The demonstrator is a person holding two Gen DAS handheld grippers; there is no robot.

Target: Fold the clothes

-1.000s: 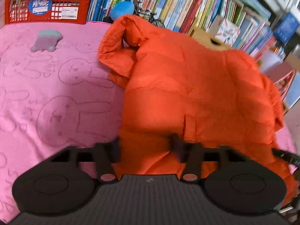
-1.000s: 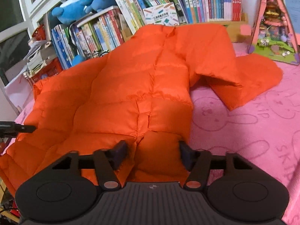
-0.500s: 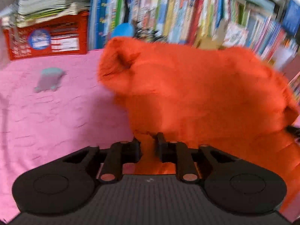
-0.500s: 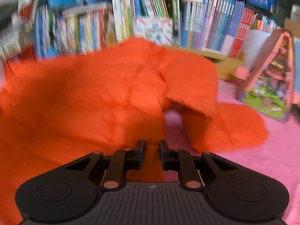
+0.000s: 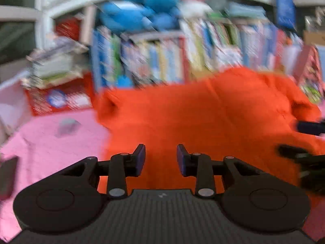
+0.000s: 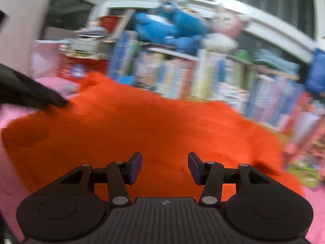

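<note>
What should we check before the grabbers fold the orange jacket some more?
1. Left gripper let go of the orange jacket: ok, jaws opening, nothing pinched between them.
2. Right gripper let go: ok, jaws opening, nothing between the pads.
3. Jacket lies on the pink blanket: ok.
4. Jacket folded neatly: cannot tell, pictures are blurred.
5. Small grey thing clear of the jacket: ok, it sits apart on the blanket.
6. Grippers clear of each other: ok, they show apart in both views.
</note>
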